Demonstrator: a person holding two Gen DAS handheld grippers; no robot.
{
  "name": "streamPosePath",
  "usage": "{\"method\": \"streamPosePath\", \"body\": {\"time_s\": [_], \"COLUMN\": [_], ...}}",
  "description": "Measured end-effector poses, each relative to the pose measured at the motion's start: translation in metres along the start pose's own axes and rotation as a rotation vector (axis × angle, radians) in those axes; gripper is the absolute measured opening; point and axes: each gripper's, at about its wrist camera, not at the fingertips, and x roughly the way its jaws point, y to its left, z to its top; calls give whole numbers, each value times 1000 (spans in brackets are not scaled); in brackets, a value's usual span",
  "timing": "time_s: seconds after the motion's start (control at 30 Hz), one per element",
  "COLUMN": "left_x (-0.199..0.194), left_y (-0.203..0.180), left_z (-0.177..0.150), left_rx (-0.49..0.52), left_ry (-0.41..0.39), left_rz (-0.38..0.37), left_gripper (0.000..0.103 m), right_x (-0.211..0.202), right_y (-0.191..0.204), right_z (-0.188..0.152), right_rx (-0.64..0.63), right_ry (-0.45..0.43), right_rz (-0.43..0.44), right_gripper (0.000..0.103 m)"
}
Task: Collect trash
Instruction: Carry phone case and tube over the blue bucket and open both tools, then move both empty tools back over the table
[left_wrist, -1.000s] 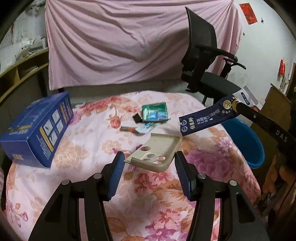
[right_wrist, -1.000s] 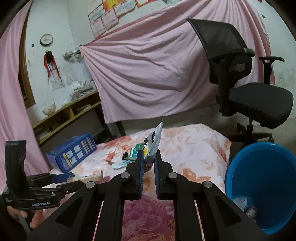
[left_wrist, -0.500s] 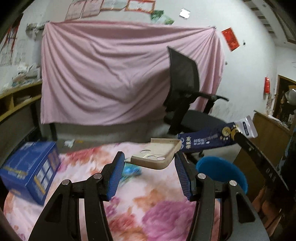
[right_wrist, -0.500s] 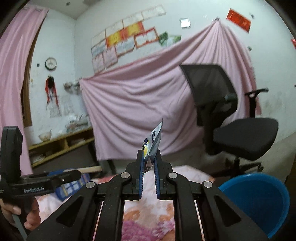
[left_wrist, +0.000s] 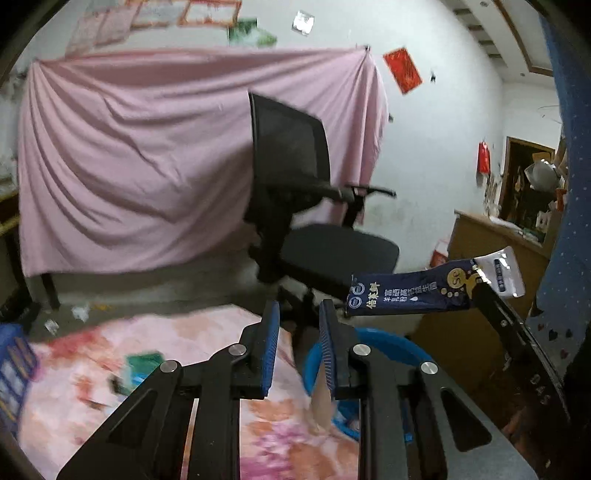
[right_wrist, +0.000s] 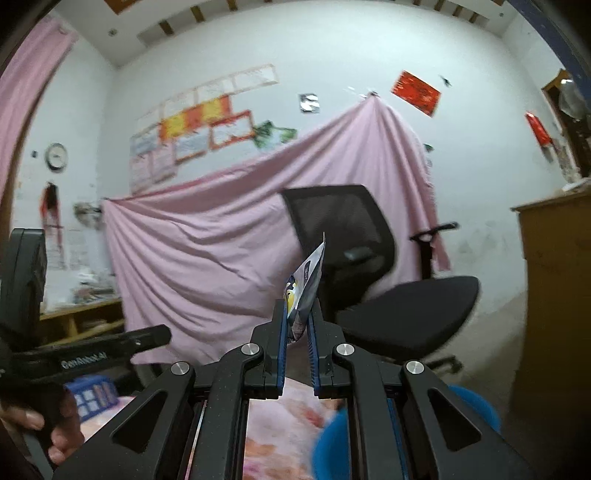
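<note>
My left gripper (left_wrist: 295, 325) stands open with a narrow gap and holds nothing. A beige phone case (left_wrist: 323, 402) drops just below its right finger, blurred, over the blue bin (left_wrist: 384, 354). My right gripper (right_wrist: 295, 321) is shut on a dark blue sachet (right_wrist: 306, 288), which sticks up between the pads. The sachet also shows in the left wrist view (left_wrist: 417, 291), held level at the right above the bin. The bin shows blurred at the lower right of the right wrist view (right_wrist: 476, 410). Green wrappers (left_wrist: 142, 363) lie on the floral table (left_wrist: 177, 343).
A black office chair (left_wrist: 306, 206) stands behind the bin, in front of a pink sheet (left_wrist: 129, 166). A blue box (left_wrist: 14, 365) sits at the table's left edge. A wooden cabinet (left_wrist: 491, 266) stands to the right.
Both grippers have tilted up and swung right toward the bin. My left gripper has let go of the phone case, which now falls beside its right finger, and its jaws have narrowed.
</note>
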Motion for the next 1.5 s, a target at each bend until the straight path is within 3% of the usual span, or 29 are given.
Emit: {"method": "streamPosePath", "body": {"time_s": [0.2, 0.37, 0.4, 0.5, 0.73, 0.77, 0.83, 1.0, 1.1, 1.5], "left_x": [54, 61, 61, 59, 43, 41, 36, 16, -2, -66], "left_y": [-5, -4, -3, -1, 7, 9, 14, 31, 44, 97], "left_z": [-21, -31, -32, -36, -35, -35, -34, -31, -27, -27], "left_rx": [-97, -89, -90, -98, -90, -89, -91, -116, -136, -131], "left_ry": [166, 192, 195, 195, 157, 152, 135, 58, -26, -228], "left_rz": [-27, -15, -12, -6, 23, 28, 44, 102, 150, 309], "left_gripper": [18, 21, 25, 36, 55, 61, 68, 97, 101, 101], "right_x": [31, 54, 57, 56, 51, 51, 52, 45, 41, 35], "right_y": [-39, -58, -59, -60, -56, -56, -55, -42, -32, 43], "right_z": [-17, -33, -36, -42, -39, -39, -36, -24, -18, -8], "right_rx": [62, 97, 100, 106, 92, 92, 99, 109, 105, -14], "right_ry": [168, 300, 319, 341, 316, 311, 295, 206, 144, -11], "right_rz": [-60, -108, -117, -125, -122, -121, -117, -81, -51, 90], "right_gripper": [10, 11, 14, 43, 56, 58, 73, 85, 103, 103]}}
